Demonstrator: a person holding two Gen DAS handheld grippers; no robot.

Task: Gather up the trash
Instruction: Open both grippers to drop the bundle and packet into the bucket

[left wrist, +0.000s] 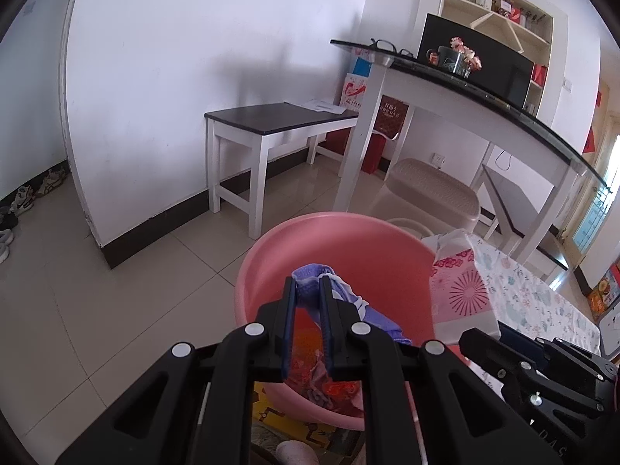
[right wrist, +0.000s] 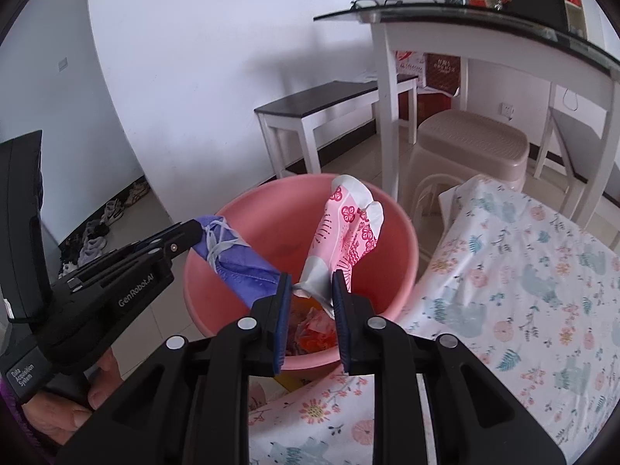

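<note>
Pink basin (right wrist: 403, 240) sits on floor right below both our grippers, crumpled red scraps inside. Our left gripper (left wrist: 308, 290) clamped on purple wrapper (left wrist: 345, 302), hanging over basin. Our right gripper (right wrist: 312, 285) clamped on pink flowered wrapper (right wrist: 348, 232), upright above basin, flowered cloth to its right.

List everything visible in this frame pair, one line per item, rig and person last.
basin: one, pink, on the floor beside the bed, trash inside
purple wrapper: one, over the basin
pink wrapper: one, pink and white, floral, over the basin
bedsheet: one, white floral, right
stool: one, beige, behind the basin
bench: one, dark top, white legs, by the wall
table: one, black top
mug: one, dark, on the table
shoes: several, left floor
left gripper: shut on purple wrapper
right gripper: shut on pink wrapper
hand: one, holding the left gripper
</note>
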